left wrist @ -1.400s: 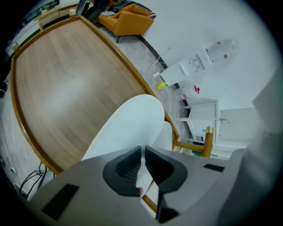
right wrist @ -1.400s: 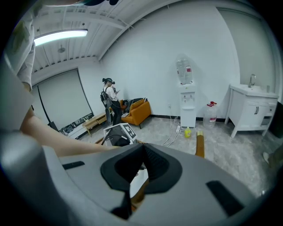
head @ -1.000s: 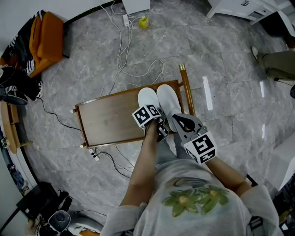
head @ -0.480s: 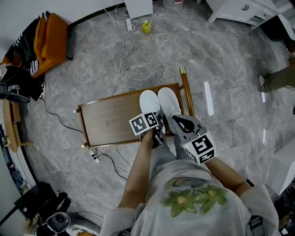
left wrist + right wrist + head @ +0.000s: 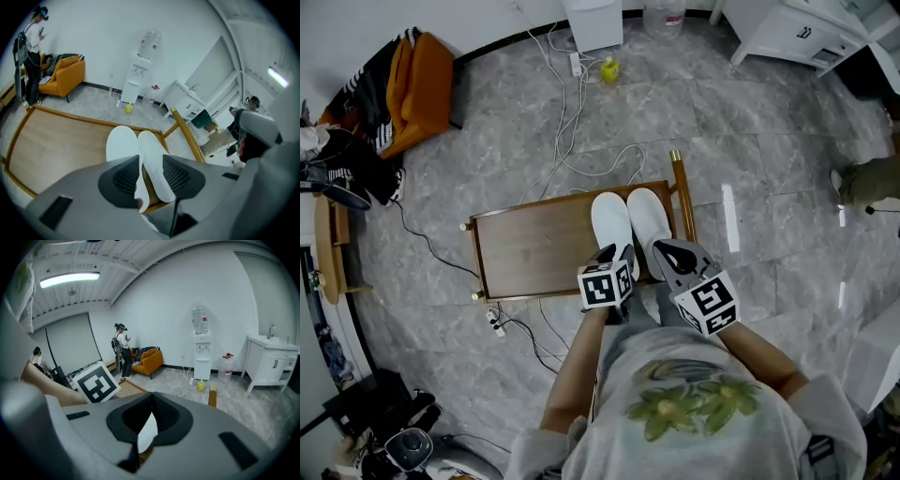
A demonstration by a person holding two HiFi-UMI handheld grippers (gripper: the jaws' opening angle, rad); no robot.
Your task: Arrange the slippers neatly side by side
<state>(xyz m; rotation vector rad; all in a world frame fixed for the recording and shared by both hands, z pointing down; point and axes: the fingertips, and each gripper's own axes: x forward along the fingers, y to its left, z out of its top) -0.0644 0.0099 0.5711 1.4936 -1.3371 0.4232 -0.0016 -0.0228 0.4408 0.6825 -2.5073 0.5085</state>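
White foam left slipper (image 5: pixel 611 223) and matching right slipper (image 5: pixel 649 216) lie touching, side by side, at the brown wooden tabletop's (image 5: pixel 534 248) right end. Left claw (image 5: pixel 151 165) is opening, pads clear of the left heel; right claw (image 5: pixel 151 414) pinches the right heel

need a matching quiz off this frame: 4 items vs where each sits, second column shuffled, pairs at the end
Column 1
1. left slipper
2. right slipper
3. yellow bottle
4. orange sofa

Column 2
A. on the floor beyond the table, by the white cables
B. on the wooden table, next to its right end rail
C. upper left of the head view, against the wall
D. on the wooden table, bordering its bare middle

Pairs: 1-D, 2-B, 3-A, 4-C
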